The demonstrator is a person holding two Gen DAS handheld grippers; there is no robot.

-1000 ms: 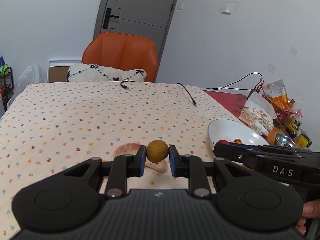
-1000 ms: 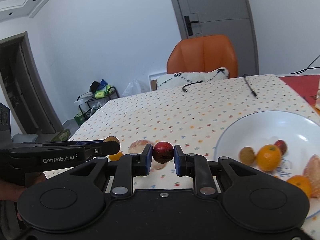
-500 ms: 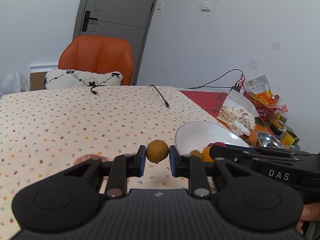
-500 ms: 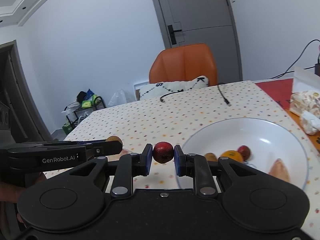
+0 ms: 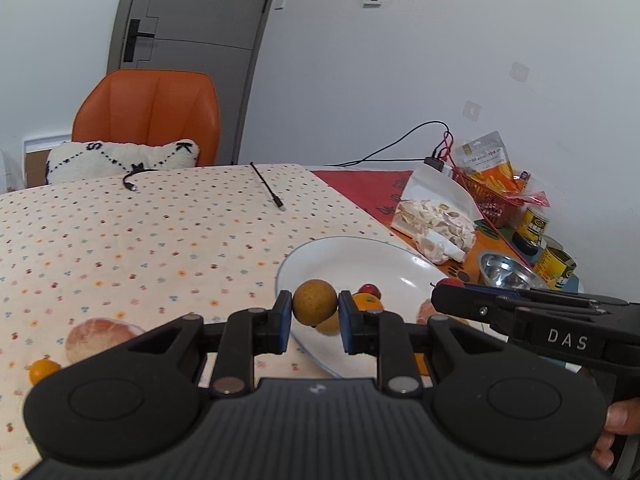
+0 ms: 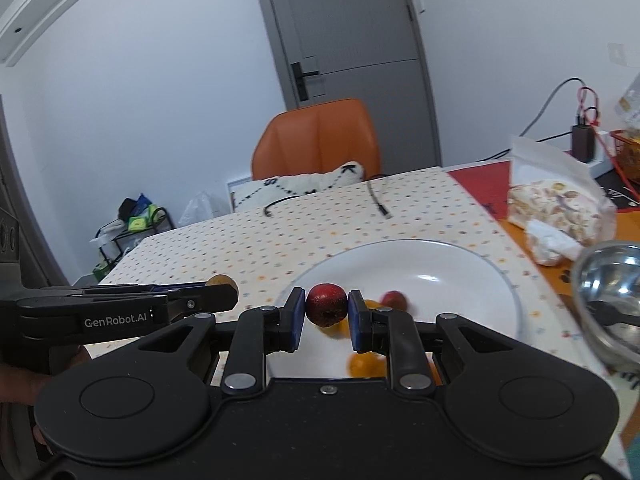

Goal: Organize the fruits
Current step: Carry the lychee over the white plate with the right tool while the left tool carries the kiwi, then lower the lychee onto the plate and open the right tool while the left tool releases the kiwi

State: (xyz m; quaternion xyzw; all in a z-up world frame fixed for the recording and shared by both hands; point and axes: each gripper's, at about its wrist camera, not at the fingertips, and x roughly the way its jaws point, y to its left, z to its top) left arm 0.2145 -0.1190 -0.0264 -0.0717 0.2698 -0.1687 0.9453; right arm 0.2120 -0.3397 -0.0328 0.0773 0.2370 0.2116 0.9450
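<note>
My left gripper (image 5: 314,314) is shut on a small brown-yellow round fruit (image 5: 314,302), held above the near left rim of the white plate (image 5: 348,256). My right gripper (image 6: 327,316) is shut on a small dark red fruit (image 6: 326,304), held above the same plate (image 6: 452,276). Inside the plate lie a small red fruit (image 6: 394,299) and orange fruits (image 6: 366,364). On the tablecloth to the left sit a peeled pinkish fruit piece (image 5: 100,336) and a small orange fruit (image 5: 43,369).
Right of the plate are a bag of snacks (image 5: 436,220), a steel bowl (image 5: 504,270), cans (image 5: 558,264) and a red basket (image 5: 492,196). Cables (image 5: 267,186) lie at the table's far edge. An orange chair (image 5: 148,116) with a cushion stands behind.
Both grippers have moved right with their fruits, from over the tablecloth to over the plate. The peeled fruit piece now lies off to the left.
</note>
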